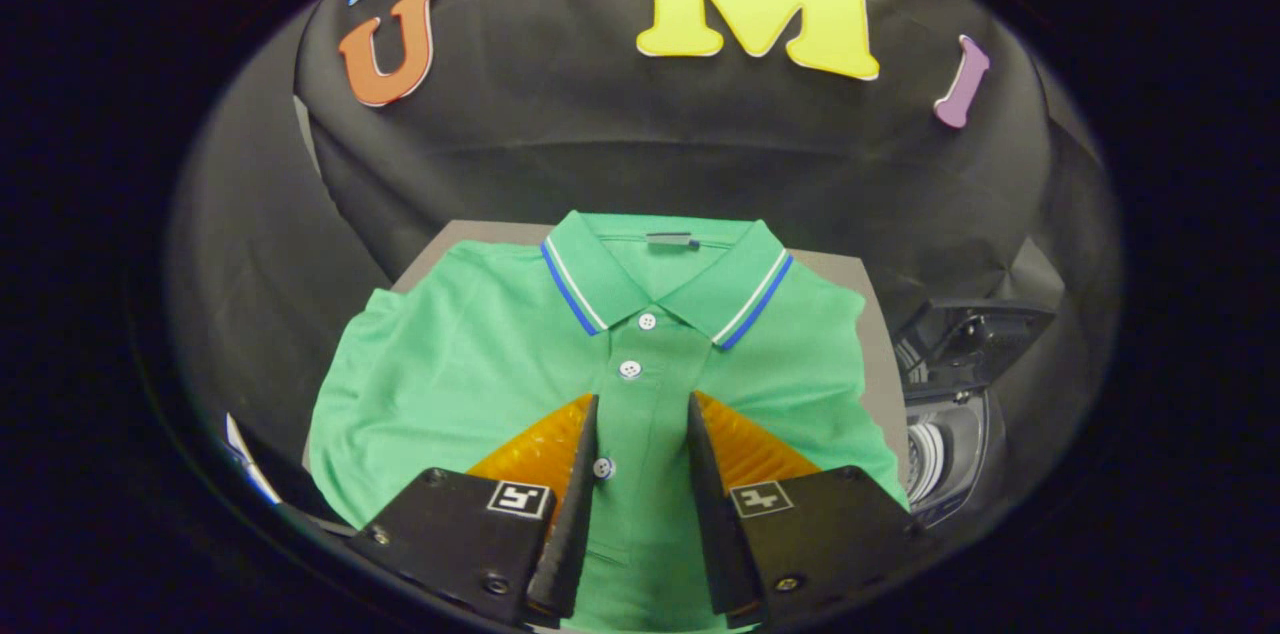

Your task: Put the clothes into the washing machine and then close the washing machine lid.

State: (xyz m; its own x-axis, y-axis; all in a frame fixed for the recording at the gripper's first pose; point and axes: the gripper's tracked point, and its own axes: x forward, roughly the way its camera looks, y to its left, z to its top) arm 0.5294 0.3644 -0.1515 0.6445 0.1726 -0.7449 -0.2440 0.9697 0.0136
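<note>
A green polo shirt with a blue-and-white striped collar lies flat and buttoned on a grey table. My gripper hovers over its chest with the fingers apart, the button placket running between them. Nothing is pressed between the fingers. To the right of the table stands the washing machine, its dark lid raised and the drum opening showing below it.
Black cloth hangs behind and around the table. The washing machine sits lower than the tabletop, just past the shirt's right sleeve. A pale edge shows beyond the shirt's left sleeve.
</note>
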